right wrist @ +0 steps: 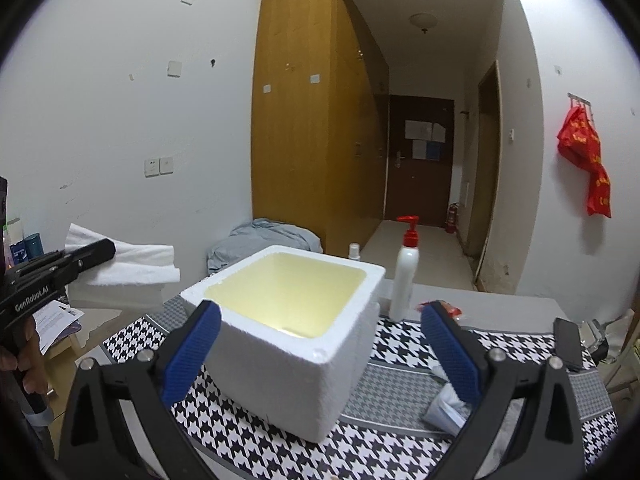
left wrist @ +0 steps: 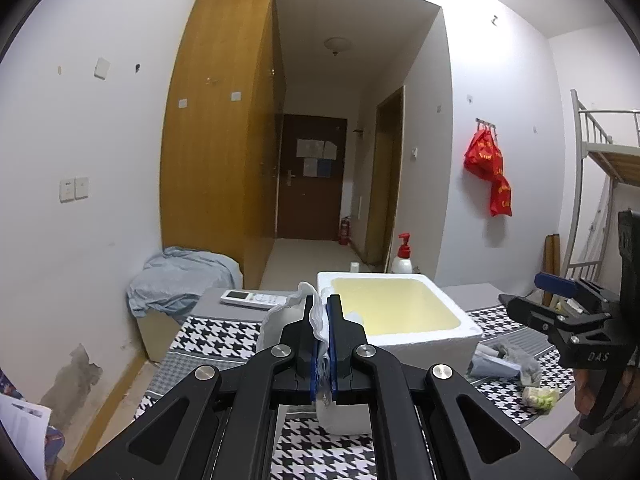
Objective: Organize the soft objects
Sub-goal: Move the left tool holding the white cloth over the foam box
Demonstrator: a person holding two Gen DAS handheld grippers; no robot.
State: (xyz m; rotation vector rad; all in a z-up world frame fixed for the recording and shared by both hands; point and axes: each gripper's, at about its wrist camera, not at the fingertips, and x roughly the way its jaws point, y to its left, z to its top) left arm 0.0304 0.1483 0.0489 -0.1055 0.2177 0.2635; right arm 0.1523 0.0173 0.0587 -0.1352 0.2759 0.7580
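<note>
The left gripper (left wrist: 323, 322) is clamped tight on a white towel (right wrist: 128, 262), held raised at about nine o'clock of the foam box (right wrist: 288, 344), likely so it can drop into the empty box. The right gripper (right wrist: 320, 354) hangs wide open, holding nothing, its blue pads either side of the box at six o'clock. "GenRobot.AI" shows on the left gripper, "DAS" on the right.

Ahead of me a tall wooden wardrobe (right wrist: 316, 120) stood against white wall; right of it, a corridor ended at a dark door (right wrist: 420, 160).
</note>
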